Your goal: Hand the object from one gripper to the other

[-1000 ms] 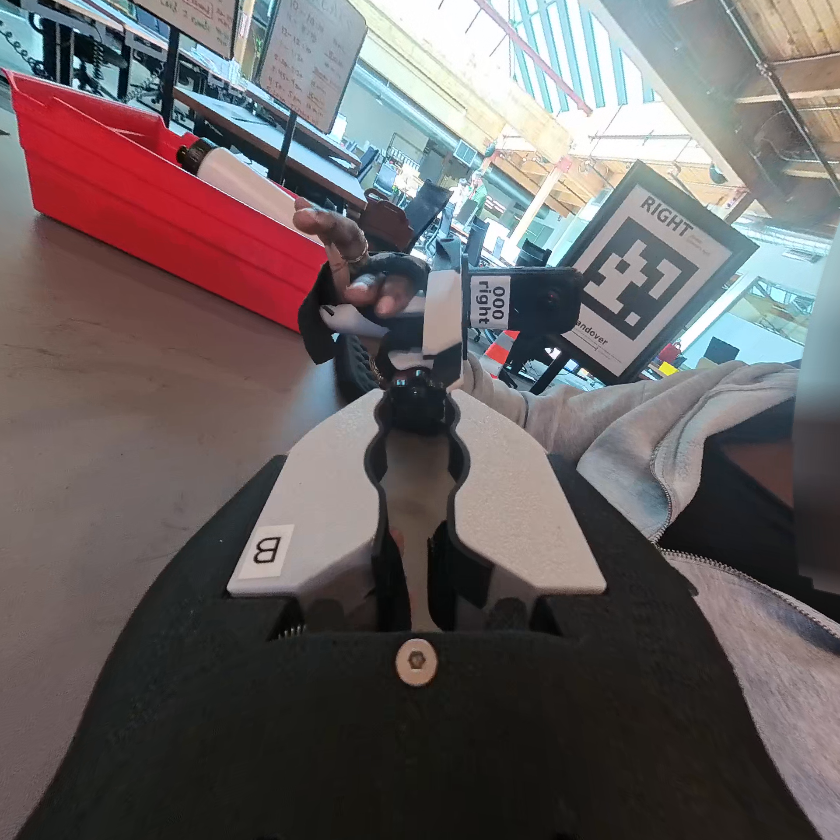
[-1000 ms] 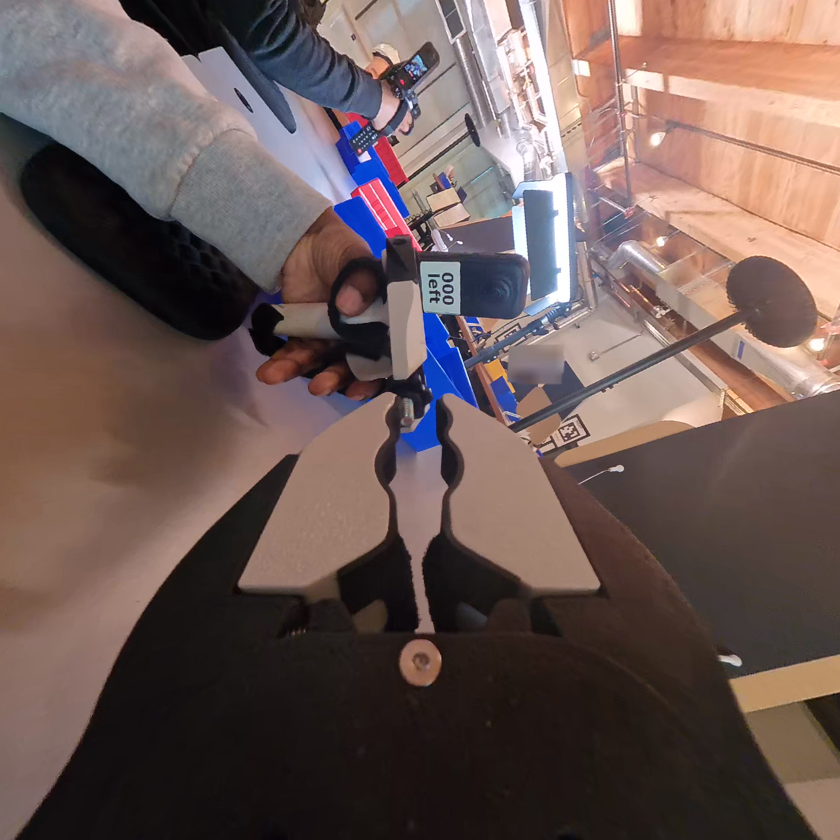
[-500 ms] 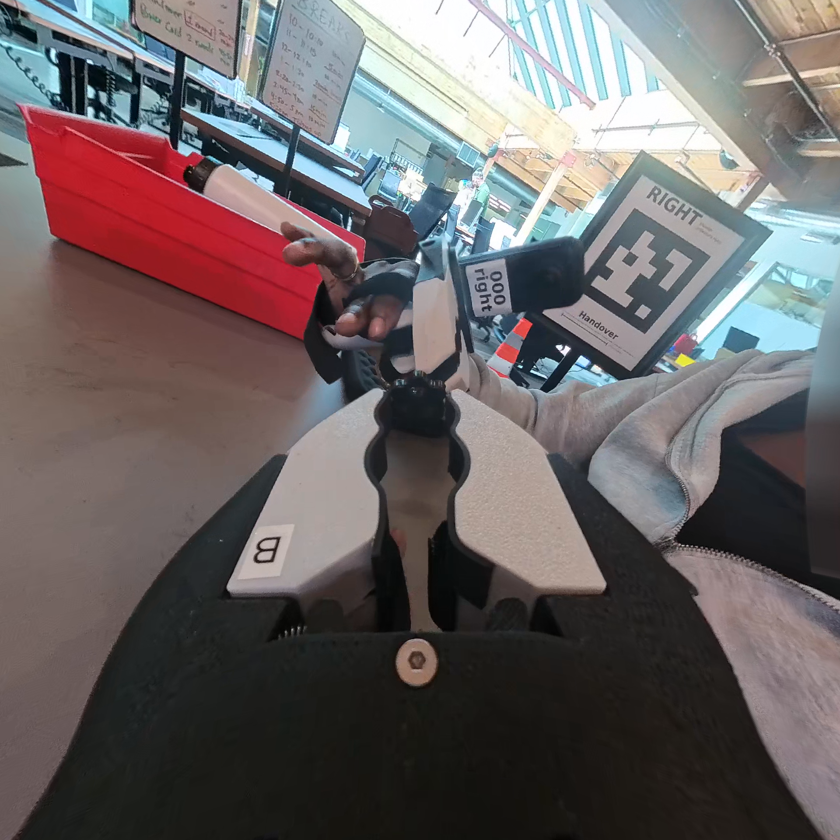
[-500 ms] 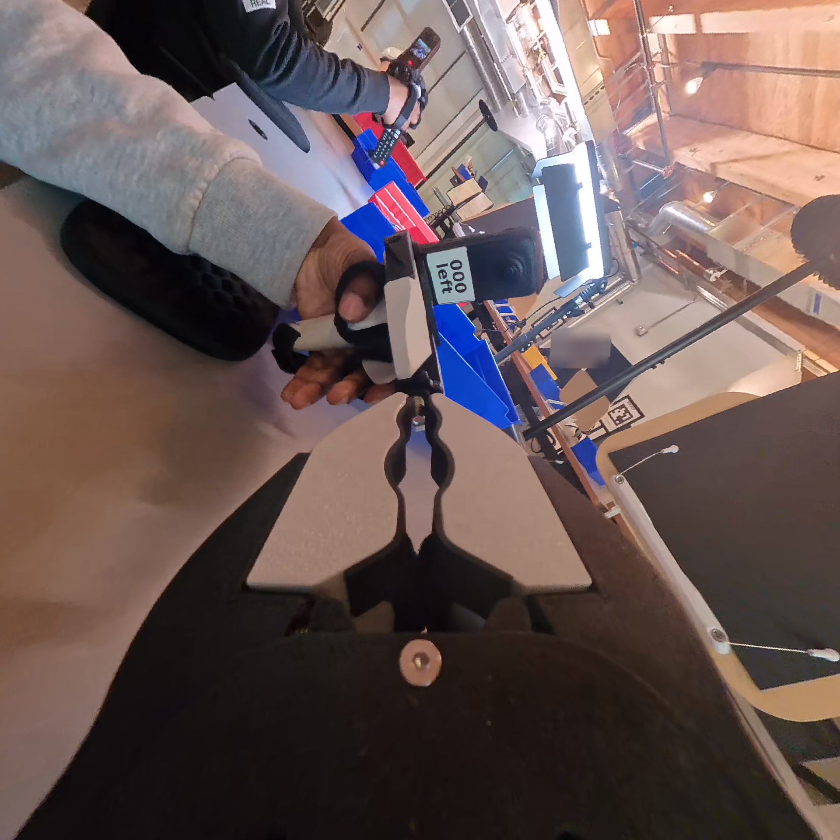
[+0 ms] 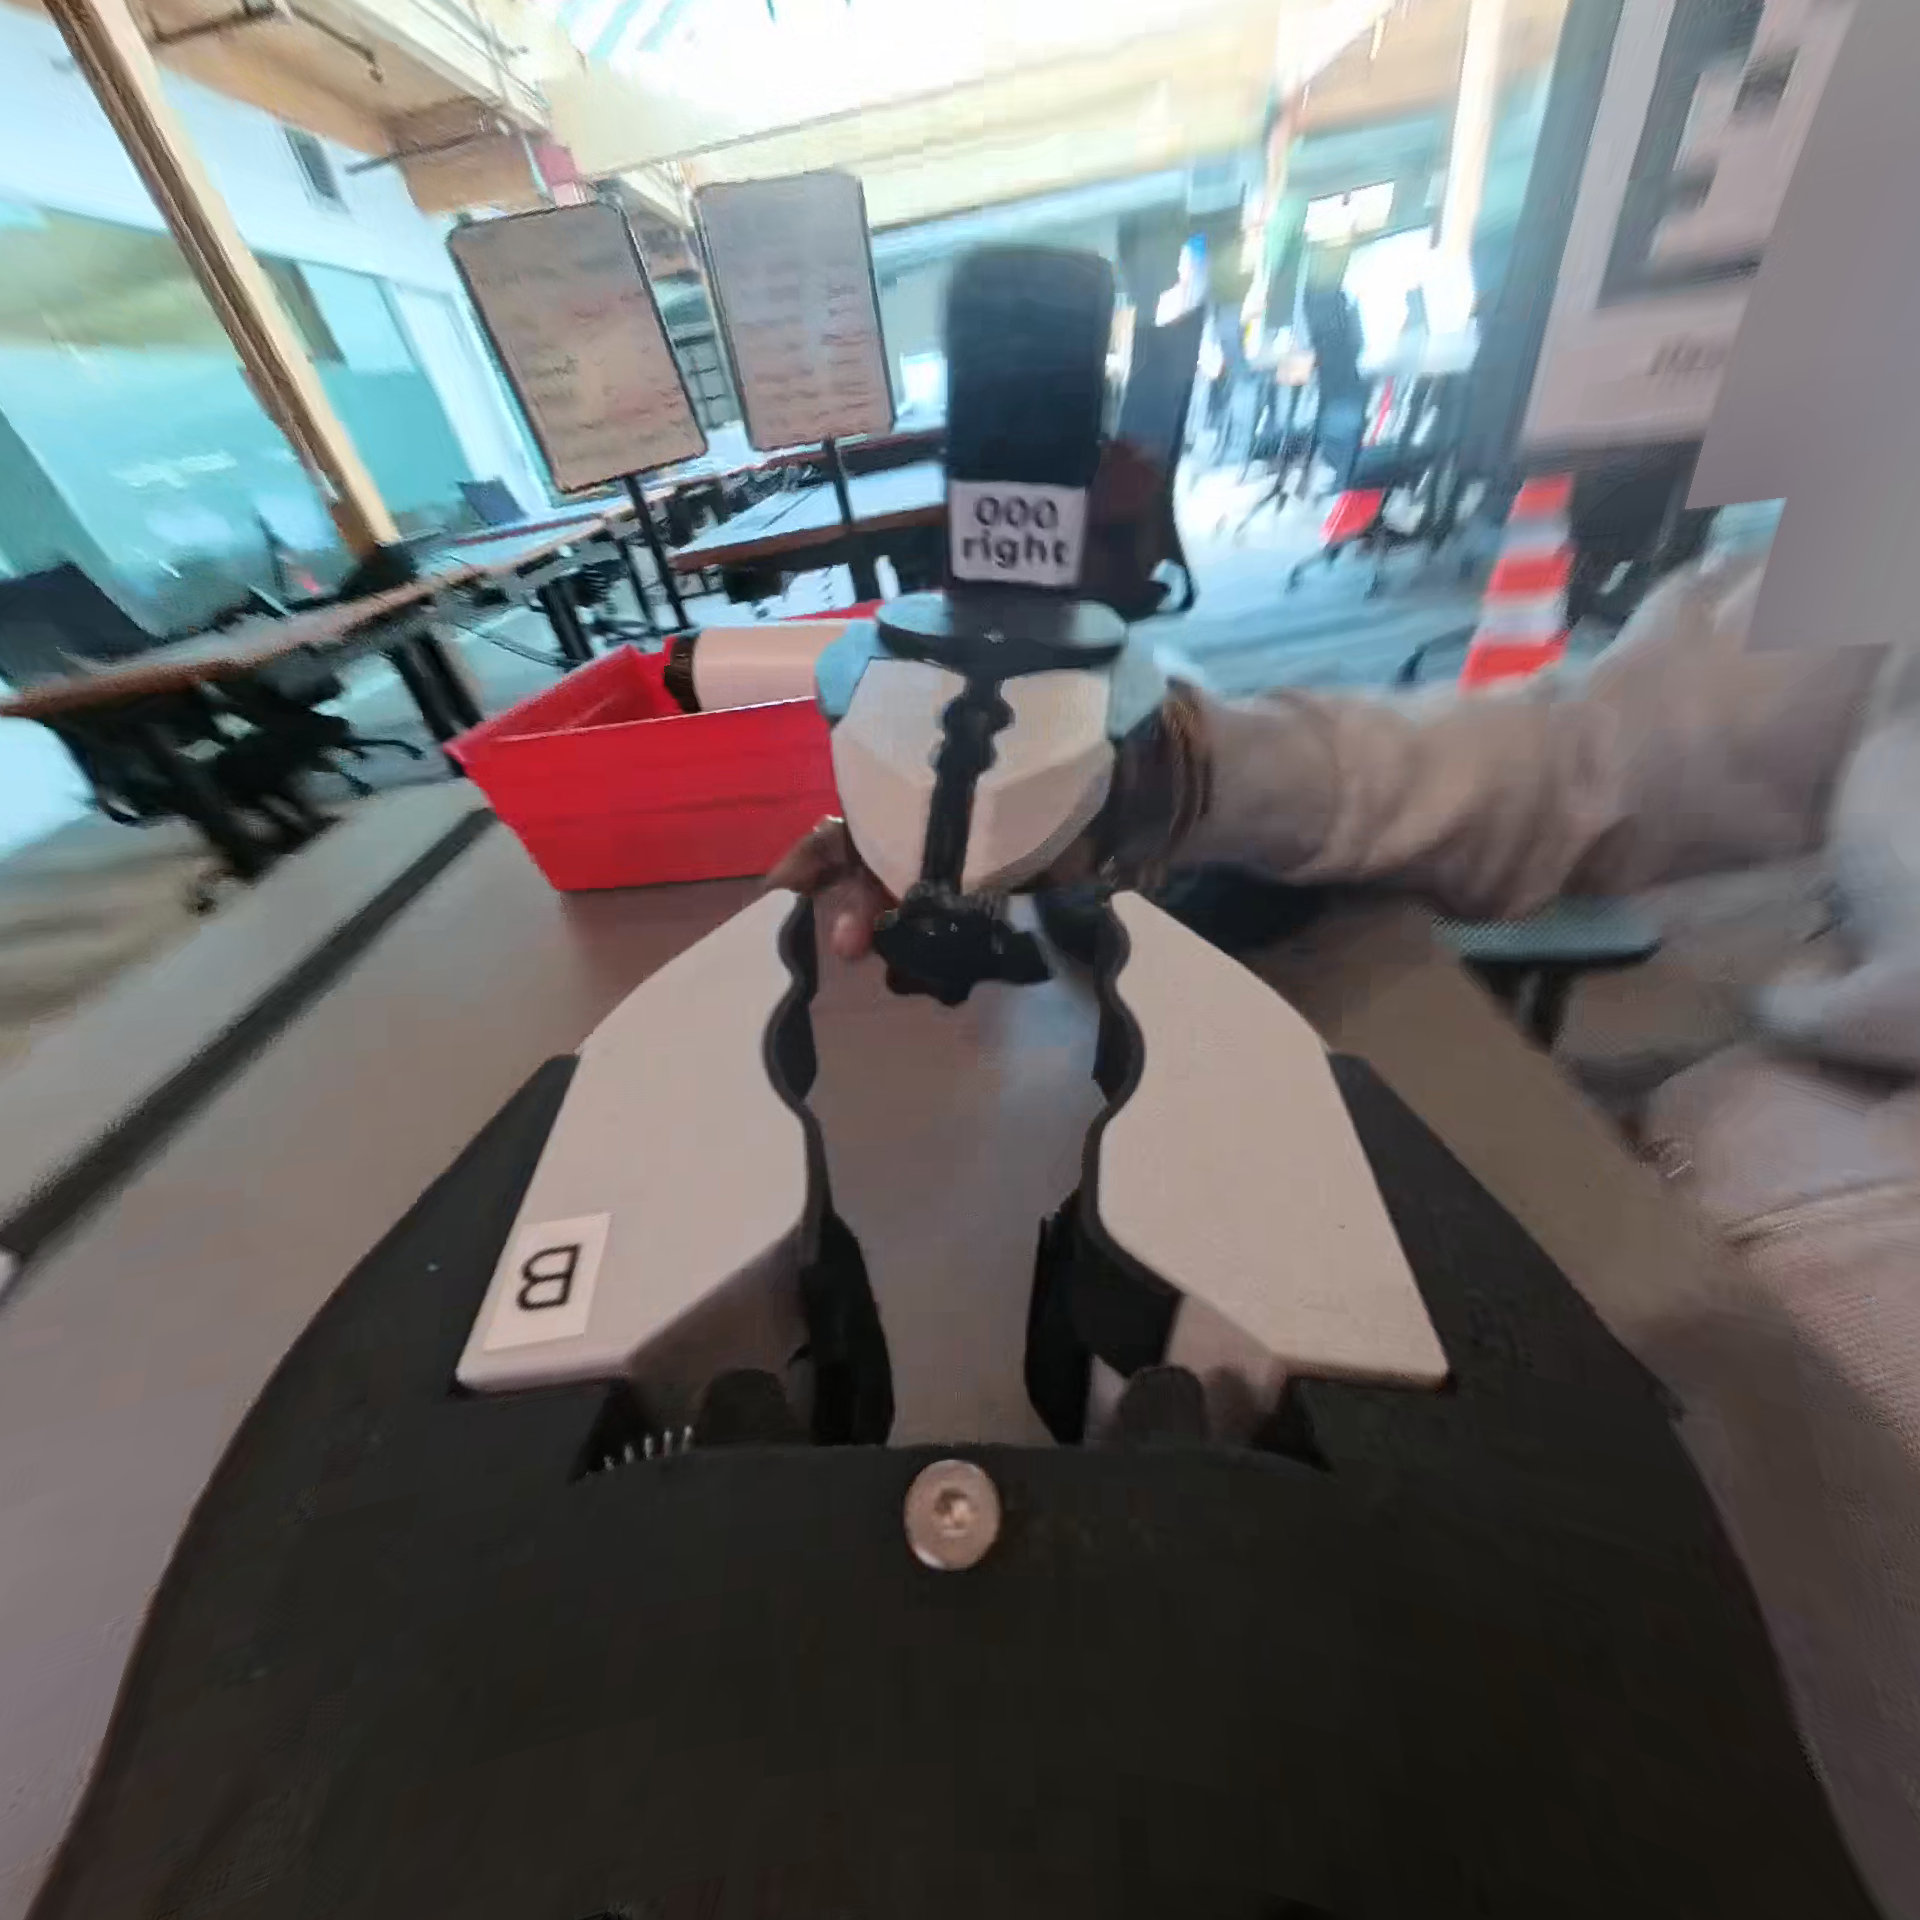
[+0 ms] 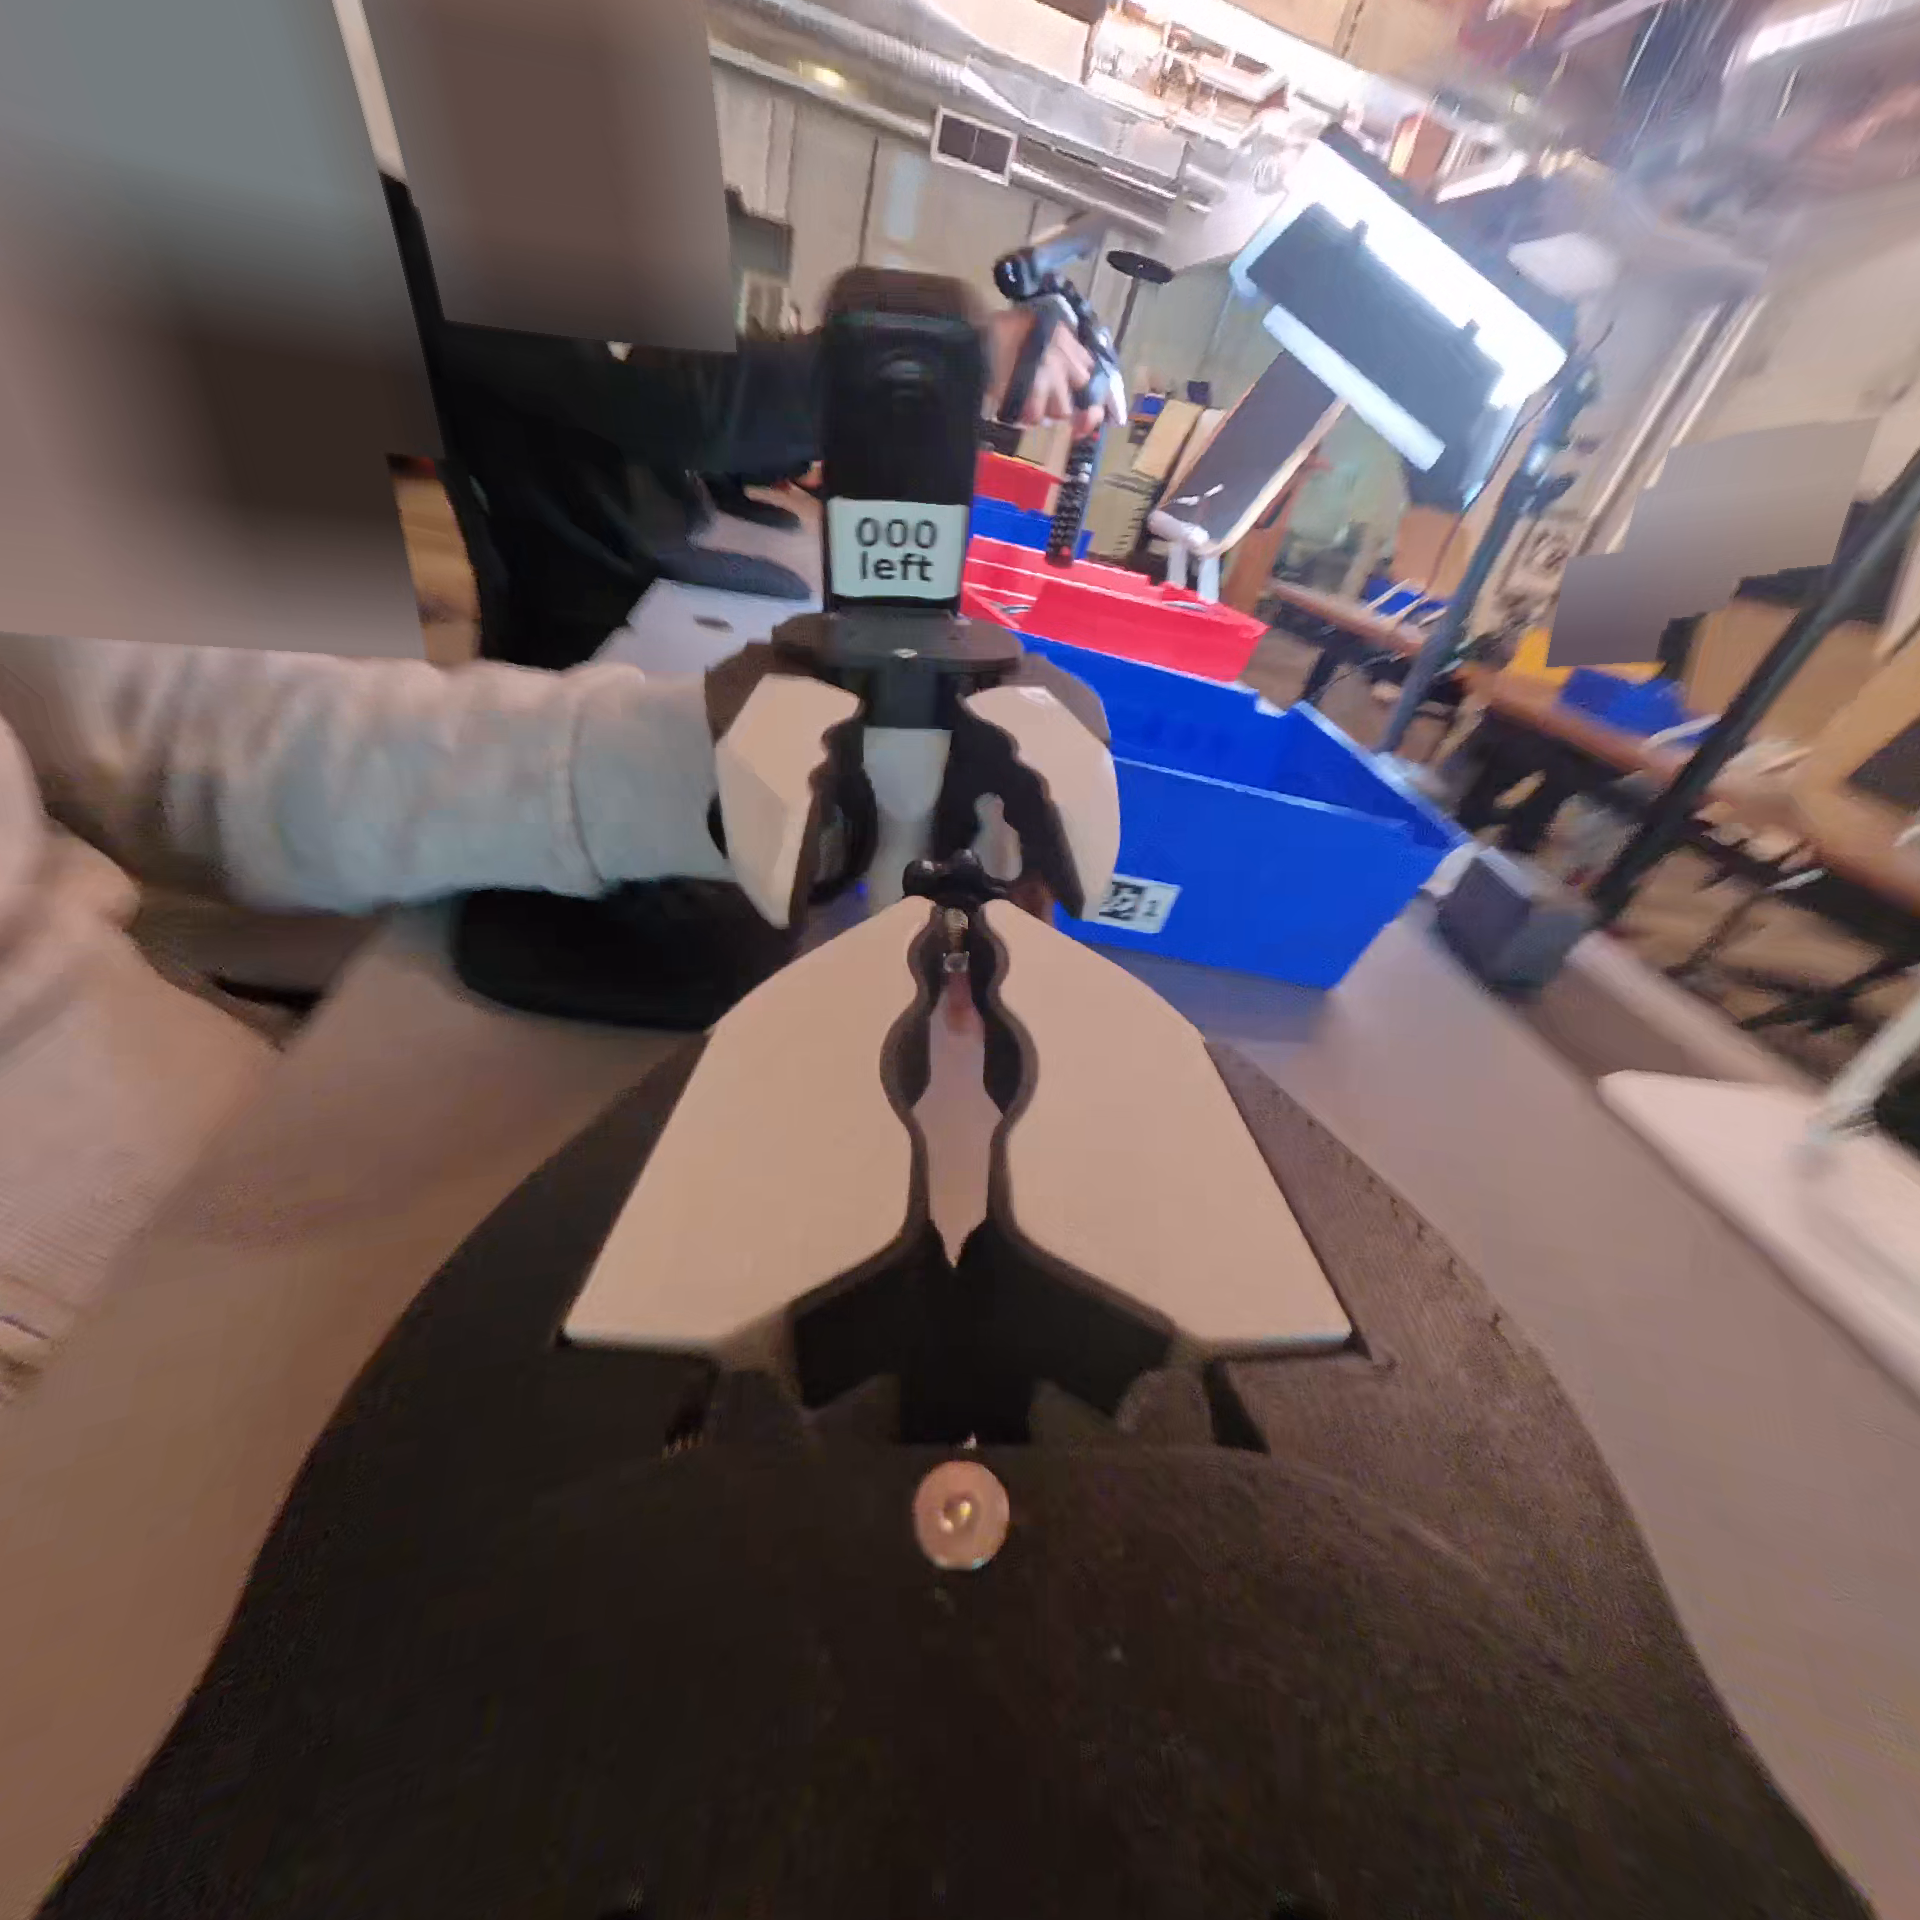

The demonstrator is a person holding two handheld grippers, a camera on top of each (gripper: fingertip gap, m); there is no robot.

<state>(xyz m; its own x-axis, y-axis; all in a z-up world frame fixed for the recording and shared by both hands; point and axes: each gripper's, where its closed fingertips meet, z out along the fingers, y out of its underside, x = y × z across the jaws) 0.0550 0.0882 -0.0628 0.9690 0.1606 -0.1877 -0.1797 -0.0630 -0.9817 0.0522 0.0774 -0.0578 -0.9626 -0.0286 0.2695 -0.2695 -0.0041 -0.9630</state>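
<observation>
One white roll in red bin

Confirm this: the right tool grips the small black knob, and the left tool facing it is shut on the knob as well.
One thing is wrong: the left tool is not shut. The left wrist view shows its jaws spread wide to either side of the small black knob. The rest stands: the right tool grips the knob, and the two tools face each other.
</observation>
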